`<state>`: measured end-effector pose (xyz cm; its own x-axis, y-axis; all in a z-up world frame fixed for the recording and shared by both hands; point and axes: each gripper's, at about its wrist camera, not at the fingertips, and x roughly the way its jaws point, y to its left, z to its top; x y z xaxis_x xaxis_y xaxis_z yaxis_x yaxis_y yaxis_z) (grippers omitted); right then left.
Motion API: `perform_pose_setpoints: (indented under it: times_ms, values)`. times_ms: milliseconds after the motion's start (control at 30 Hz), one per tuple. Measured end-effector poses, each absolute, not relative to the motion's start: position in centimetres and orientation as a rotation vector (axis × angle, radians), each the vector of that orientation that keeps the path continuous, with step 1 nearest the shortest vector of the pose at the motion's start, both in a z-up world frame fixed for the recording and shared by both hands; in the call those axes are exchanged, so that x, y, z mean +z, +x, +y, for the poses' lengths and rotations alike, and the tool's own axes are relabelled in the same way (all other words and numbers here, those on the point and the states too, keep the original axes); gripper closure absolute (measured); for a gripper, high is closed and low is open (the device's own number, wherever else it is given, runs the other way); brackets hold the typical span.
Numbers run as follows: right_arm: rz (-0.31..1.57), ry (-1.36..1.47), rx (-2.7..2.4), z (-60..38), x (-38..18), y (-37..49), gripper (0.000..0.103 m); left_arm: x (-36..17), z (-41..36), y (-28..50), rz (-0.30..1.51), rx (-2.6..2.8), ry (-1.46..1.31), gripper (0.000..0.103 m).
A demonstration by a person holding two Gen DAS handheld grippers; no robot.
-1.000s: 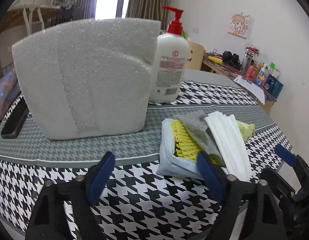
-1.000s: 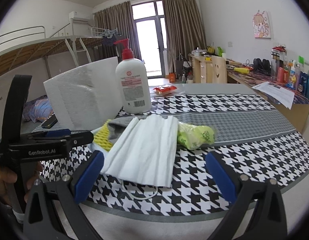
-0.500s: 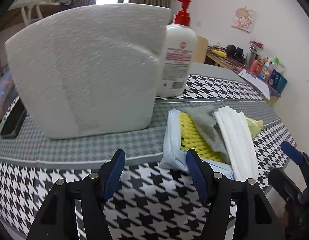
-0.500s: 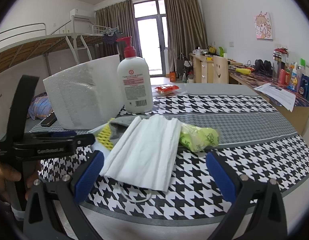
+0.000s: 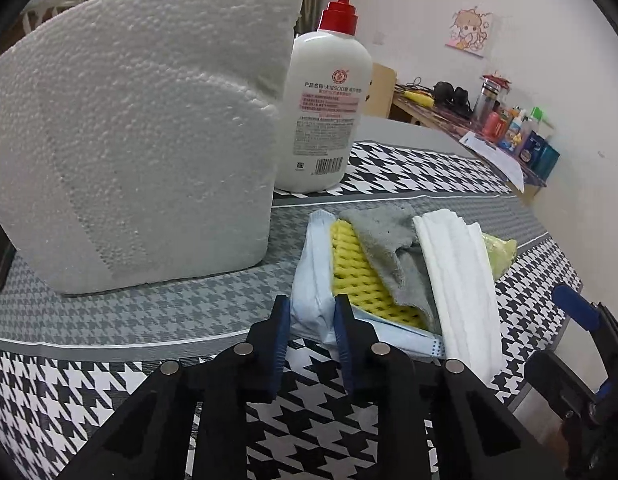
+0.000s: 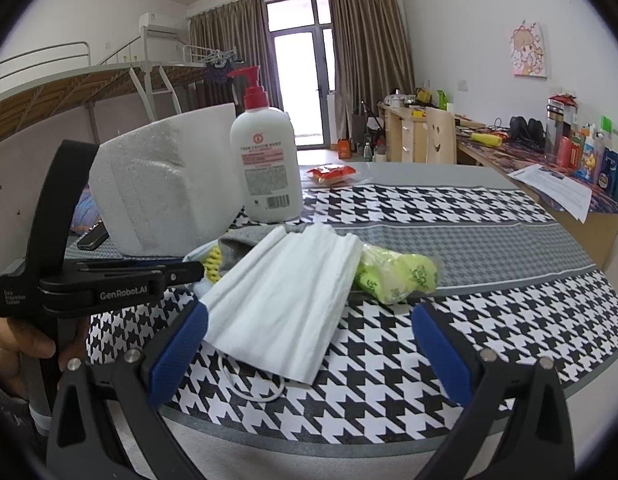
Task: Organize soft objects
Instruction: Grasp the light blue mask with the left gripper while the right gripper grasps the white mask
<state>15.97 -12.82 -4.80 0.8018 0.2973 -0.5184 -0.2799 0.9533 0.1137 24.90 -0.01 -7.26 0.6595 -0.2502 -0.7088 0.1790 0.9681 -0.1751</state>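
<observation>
Now the closing left tool point(image 5: 309, 316) pinches the blue mask's point(image 5: 311, 280) edge; right tool point(image 6: 309, 344) spread wide.

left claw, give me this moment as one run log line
left claw: closing on blue pack corner | right claw: open, empty, by white mask | pile: unsorted beside foam block

White pump bottle point(image 5: 323, 112) upright on houndstooth tablecloth point(image 6: 449, 236); red packet point(image 6: 333, 174) behind; phone point(image 6: 93, 237) at table edge.
</observation>
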Motion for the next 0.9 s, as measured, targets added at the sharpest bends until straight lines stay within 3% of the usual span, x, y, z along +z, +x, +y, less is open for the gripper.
perform_pose_setpoints:
  times_ms: [333,467,633,900]
  values:
    - [0.612,-0.001,0.329,-10.8,-5.0,17.0,0.000,-7.2,0.7,24.1,0.795,-0.289,-0.105,0.083]
    - [0.653,-0.001,0.339,-10.3,-5.4,17.7,0.010,-7.3,0.9,23.8,0.789,-0.300,-0.108,0.083]
    - [0.726,0.022,0.359,-10.3,-6.3,18.6,0.031,-7.3,1.2,23.8,0.789,-0.318,-0.118,0.083]
    - [0.747,0.029,0.349,-10.4,-6.7,18.3,0.076,-7.2,1.5,23.5,0.784,-0.333,-0.133,0.083]
